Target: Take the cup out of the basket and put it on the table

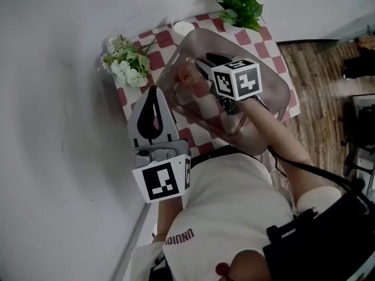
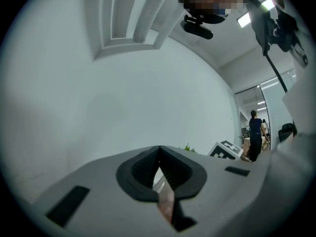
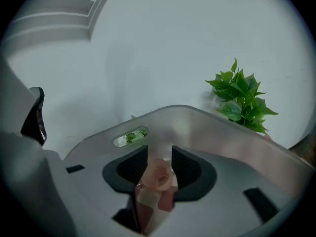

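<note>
A pale pink cup rests on the floor of a translucent basket on the checked table. My right gripper reaches down into the basket, its jaws open, and the tips stand close to the cup. In the right gripper view the cup shows in the gap between the open pads of the right gripper, and none of the pads touches it. The basket's far wall rises behind it. My left gripper hangs outside the basket at its near left, shut and empty. Its pads meet at the tip in the left gripper view.
White flowers stand at the table's left and a green plant at its far end, also in the right gripper view as the plant. A small white object sits behind the basket. Wooden floor lies to the right.
</note>
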### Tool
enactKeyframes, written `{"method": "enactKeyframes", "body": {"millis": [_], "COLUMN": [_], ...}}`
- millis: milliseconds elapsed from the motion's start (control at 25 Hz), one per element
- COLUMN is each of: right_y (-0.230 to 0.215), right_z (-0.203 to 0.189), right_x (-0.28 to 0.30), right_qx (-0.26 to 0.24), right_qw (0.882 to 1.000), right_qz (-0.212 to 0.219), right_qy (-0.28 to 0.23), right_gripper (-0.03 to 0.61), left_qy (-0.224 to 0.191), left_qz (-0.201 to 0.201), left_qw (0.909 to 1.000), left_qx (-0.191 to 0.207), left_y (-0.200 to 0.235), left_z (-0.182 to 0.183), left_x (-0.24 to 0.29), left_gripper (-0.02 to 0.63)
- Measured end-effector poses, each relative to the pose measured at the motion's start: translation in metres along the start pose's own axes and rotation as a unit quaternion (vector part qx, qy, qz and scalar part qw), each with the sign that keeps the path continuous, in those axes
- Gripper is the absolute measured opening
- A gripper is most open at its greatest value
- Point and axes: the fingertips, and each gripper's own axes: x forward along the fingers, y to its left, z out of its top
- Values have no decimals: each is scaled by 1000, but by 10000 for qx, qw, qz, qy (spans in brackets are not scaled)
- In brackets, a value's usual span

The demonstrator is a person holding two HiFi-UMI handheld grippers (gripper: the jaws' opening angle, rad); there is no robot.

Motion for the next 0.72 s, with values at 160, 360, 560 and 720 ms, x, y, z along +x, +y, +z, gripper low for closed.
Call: {"method": "enactKeyframes", "body": {"millis": [160, 360, 560, 720], "right_y": [-3, -4, -8, -12], "right_z": [-7, -14, -21, -30], "right_x": [9, 17, 26, 34], "right_qx": [-33, -98, -229, -271], "right_qw": [9999, 9996, 9990, 9983], "right_qz": [-60, -70, -150, -201], "right_qy": [138, 254, 363, 479], "right_gripper": [153, 153, 153, 153], "left_qy": [59, 122, 140, 272], "left_qz": [-25, -80, -155, -117], "left_qw": [10000, 9999, 9998, 9993], "left_qx": [-28, -52, -56, -213], "left_y": [2, 3, 0, 0], "left_z": [-5, -12, -17, -23], "left_x": [3, 7, 10, 12], "left_gripper": [11, 11, 11, 11]}}
